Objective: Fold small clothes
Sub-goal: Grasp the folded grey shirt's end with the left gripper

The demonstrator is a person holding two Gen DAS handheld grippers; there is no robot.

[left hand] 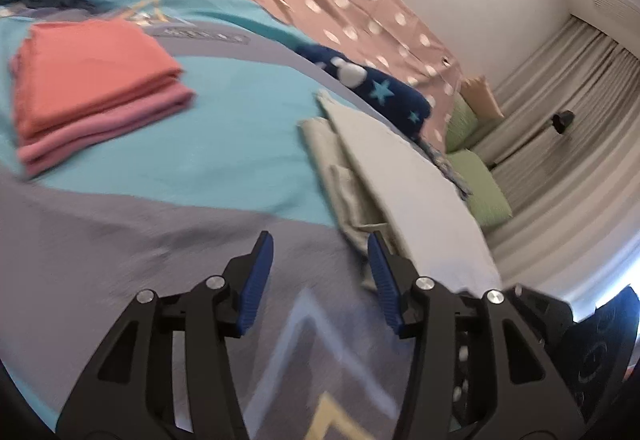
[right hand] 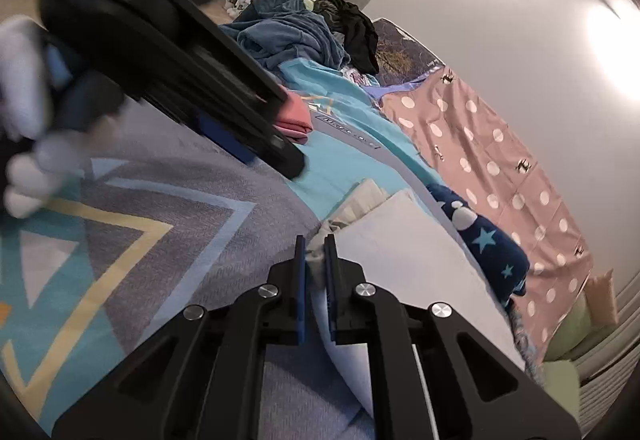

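Your right gripper's (right hand: 315, 252) jaws are clenched on the white cloth's (right hand: 404, 260) corner on the bed (right hand: 248, 264); your left gripper (left hand: 320, 252) stands released beside it. Only the left view shows the whole folded coral-pink stack (left hand: 96, 87) beyond.

It was a bedroom in a home. A bed (left hand: 168, 143) filled both views under a teal and grey patterned cover, with a dotted pink sheet (right hand: 496, 155) against the white wall (right hand: 500, 31). Green pillows (left hand: 476, 175) lay at one end by long grey curtains (left hand: 568, 111). Folded clothes (left hand: 96, 87) and a loose heap (right hand: 296, 31) sat on it.
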